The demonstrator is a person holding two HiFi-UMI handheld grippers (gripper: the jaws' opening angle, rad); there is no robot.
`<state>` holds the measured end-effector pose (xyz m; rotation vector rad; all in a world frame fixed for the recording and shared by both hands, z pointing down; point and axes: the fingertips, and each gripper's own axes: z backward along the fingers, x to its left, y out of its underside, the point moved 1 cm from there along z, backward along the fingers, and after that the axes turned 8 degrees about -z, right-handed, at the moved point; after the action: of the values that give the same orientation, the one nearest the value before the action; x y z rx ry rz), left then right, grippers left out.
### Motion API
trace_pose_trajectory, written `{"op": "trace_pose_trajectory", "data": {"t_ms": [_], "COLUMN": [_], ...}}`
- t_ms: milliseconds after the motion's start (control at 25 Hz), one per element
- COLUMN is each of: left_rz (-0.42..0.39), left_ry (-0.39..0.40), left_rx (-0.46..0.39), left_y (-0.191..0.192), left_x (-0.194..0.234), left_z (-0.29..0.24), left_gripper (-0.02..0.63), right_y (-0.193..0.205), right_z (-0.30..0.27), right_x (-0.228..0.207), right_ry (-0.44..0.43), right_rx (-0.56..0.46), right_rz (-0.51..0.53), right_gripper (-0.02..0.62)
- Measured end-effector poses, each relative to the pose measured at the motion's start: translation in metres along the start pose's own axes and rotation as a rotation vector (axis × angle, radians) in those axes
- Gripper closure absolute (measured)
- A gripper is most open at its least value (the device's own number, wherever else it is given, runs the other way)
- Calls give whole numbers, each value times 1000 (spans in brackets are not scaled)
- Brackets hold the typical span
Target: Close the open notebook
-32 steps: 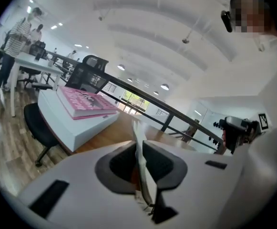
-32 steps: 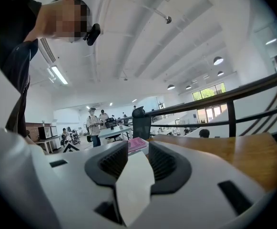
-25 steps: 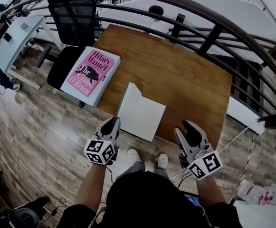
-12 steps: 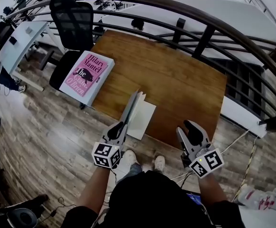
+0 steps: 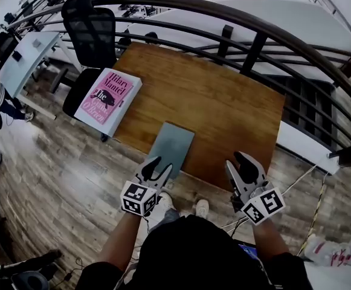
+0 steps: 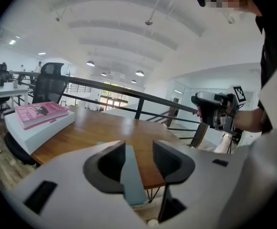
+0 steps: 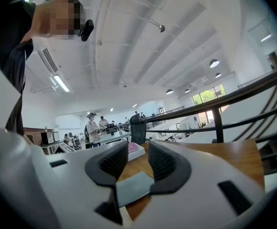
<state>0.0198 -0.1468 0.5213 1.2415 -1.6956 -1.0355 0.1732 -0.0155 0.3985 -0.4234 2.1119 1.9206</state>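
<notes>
Head view showed the notebook (image 5: pixel 171 148) shut at the bench's (image 5: pixel 223 101) near edge. The left tool (image 5: pixel 156 167) had just been opening, gripping nothing; the right tool (image 5: pixel 243 164) stood part-open, empty. Closing seemed done; only withdrawal remained.

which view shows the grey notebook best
The head view: the closed grey notebook lies whole, seen from above, at the near edge of the wooden table. The left gripper view catches only a foreshortened strip; the right gripper view only one corner.
</notes>
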Motion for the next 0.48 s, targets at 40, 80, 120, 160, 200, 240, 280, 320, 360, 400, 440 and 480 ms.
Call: {"op": "trace_pose_trajectory", "data": {"t_ms": [40, 80, 120, 160, 200, 240, 280, 320, 360, 400, 440, 480], "left_rz": [-4, -7, -9, -12, -15, -19, -23, -28, -34, -39, -45, -52], "left_ry": [-3, -7, -10, -14, -16, -18, -20, -22, -26, -30, -34, -37], "left_rx": [-3, -7, -13, -20, -28, -37, -46, -55, -63, -68, -71, -76], "left_y": [-2, -4, -7, -10, -14, -19, -24, -30, -35, -40, -45, -50], "left_x": [1, 3, 5, 6, 7, 7, 8, 9, 11, 12, 14, 15], "left_z": [1, 1, 2, 2, 2, 3, 3, 4, 4, 3, 3, 2], "left_gripper": [422, 422, 422, 422, 422, 422, 422, 422, 423, 423, 423, 423], "right_y": [-1, -2, -3, -5, -7, -10, -14, -18, -22, -26, -30, -34], "right_z": [1, 1, 2, 2, 2, 2, 2, 2, 1, 0, -2, -3], "right_x": [0, -1, -1, -1, -1, 0, 1, 3, 4, 5, 5, 6], "right_ry": [1, 2, 2, 0, -1, -3, -5, -7, -9, -12, -14, -15], "right_rx": [-3, -6, -9, -12, -17, -21, -28, -35, -42, -49, -55, -58], "right_rz": [3, 6, 8, 12, 17, 22, 27, 33, 39, 47, 56, 65], "right_gripper": [468, 468, 468, 468, 468, 468, 468, 468, 469, 469, 469, 469]}}
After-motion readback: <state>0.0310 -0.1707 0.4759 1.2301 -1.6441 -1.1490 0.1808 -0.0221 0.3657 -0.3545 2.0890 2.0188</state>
